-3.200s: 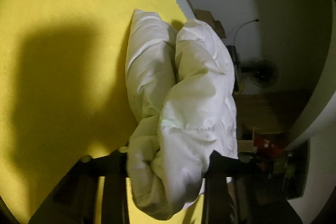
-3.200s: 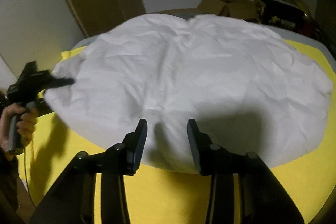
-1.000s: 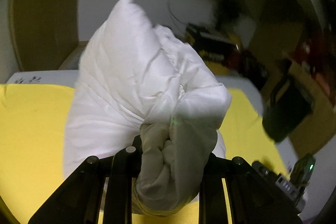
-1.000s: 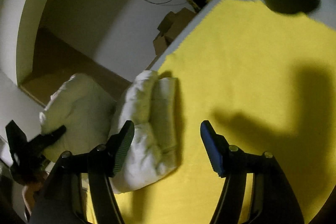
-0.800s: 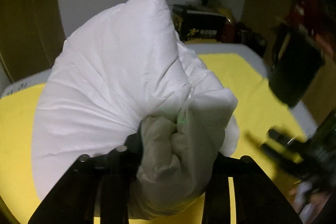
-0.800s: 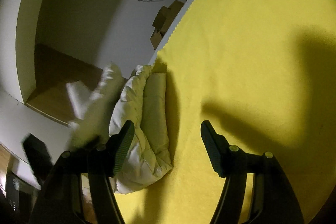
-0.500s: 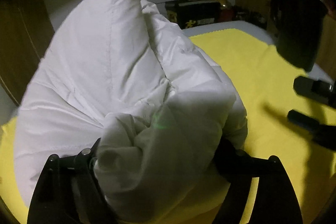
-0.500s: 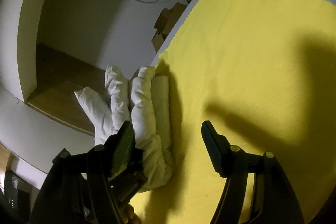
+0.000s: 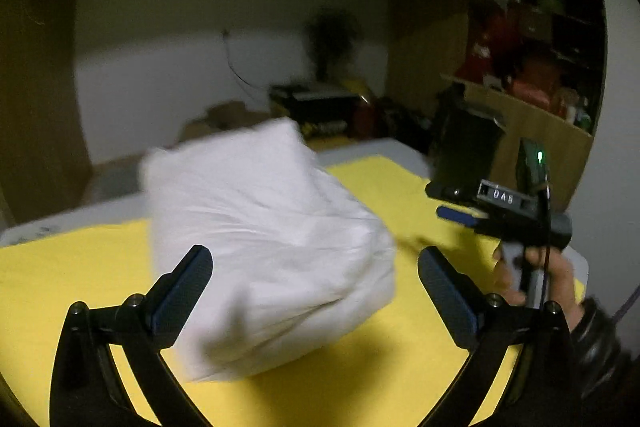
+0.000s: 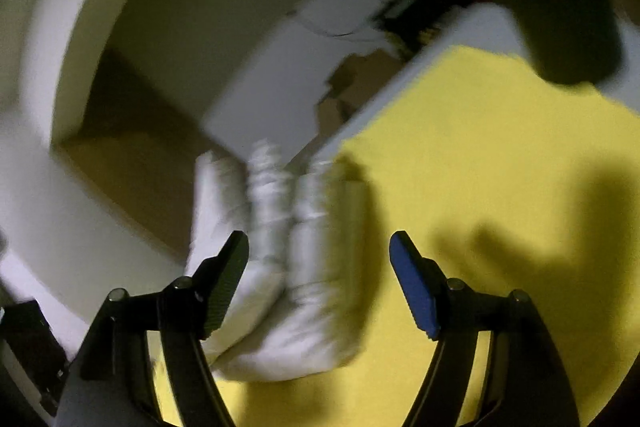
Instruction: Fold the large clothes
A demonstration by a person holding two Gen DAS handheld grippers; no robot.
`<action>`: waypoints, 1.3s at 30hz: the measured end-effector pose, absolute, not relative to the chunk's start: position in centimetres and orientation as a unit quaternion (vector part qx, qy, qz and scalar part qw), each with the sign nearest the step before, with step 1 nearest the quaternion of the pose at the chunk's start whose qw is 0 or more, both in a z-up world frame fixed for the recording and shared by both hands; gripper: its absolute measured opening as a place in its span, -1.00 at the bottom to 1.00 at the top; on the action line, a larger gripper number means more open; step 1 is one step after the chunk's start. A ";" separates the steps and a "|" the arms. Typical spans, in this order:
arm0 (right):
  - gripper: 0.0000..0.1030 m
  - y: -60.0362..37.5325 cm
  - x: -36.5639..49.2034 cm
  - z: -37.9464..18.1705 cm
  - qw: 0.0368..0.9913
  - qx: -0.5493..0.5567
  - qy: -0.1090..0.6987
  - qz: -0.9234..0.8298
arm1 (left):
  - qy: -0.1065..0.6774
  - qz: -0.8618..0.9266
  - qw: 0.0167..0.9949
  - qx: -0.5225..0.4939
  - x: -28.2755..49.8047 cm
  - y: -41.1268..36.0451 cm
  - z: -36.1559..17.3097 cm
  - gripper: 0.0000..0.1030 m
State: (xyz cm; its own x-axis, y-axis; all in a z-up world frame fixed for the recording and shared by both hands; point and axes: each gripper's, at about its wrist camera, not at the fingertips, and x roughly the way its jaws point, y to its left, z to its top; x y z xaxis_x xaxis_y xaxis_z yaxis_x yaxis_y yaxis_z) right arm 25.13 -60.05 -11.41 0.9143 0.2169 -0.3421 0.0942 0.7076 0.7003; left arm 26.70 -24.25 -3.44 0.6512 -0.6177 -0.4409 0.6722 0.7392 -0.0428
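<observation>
A white puffy garment [image 9: 264, 235], folded into a thick bundle, lies on the yellow cloth [image 9: 72, 267]. My left gripper [image 9: 316, 287] is open and empty, its fingers wide apart just in front of the bundle. In the right wrist view the bundle [image 10: 288, 259] shows as stacked layers at the cloth's left edge. My right gripper [image 10: 320, 283] is open and empty, with the bundle ahead between its fingers. The right gripper also shows in the left wrist view [image 9: 464, 215], held in a hand at the right. Both views are blurred.
The yellow cloth [image 10: 500, 167] covers a grey-white table [image 9: 380, 149]. Cardboard boxes [image 10: 352, 79] stand beyond its far edge. A dark round object [image 10: 568, 7] sits at the far right corner. Shelves with red items [image 9: 532, 67] stand at the right.
My left gripper has opened and let go of the white garment, which now lies folded on the cloth. The left gripper has pulled back a little. The right gripper stays open.
</observation>
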 end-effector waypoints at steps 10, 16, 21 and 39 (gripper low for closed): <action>0.57 -47.7 39.5 -5.4 0.863 0.174 0.464 0.098 | 0.272 -0.300 0.914 -0.021 25.0 -9.4 -4.5 0.99; -0.54 -47.3 43.0 -8.6 0.827 0.175 0.529 0.075 | 0.290 -0.289 0.911 -0.049 24.9 -6.3 -4.6 0.99; -0.79 -48.6 39.1 -7.2 0.855 0.209 0.464 0.104 | 0.296 -0.279 0.911 -0.063 26.6 -4.8 -4.4 0.99; -0.83 -52.3 36.9 -16.9 0.865 0.349 0.334 0.139 | 0.338 -0.189 0.922 0.007 47.1 -23.8 -3.8 0.99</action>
State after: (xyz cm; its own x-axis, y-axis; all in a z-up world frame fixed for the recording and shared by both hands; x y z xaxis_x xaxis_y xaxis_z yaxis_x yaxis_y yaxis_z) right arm 36.89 -52.34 -16.88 0.7388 0.4735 -0.4796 -0.0082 0.7178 0.6962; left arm 47.06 -23.81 -3.79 0.7000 -0.3431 -0.6263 0.3527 0.9287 -0.1147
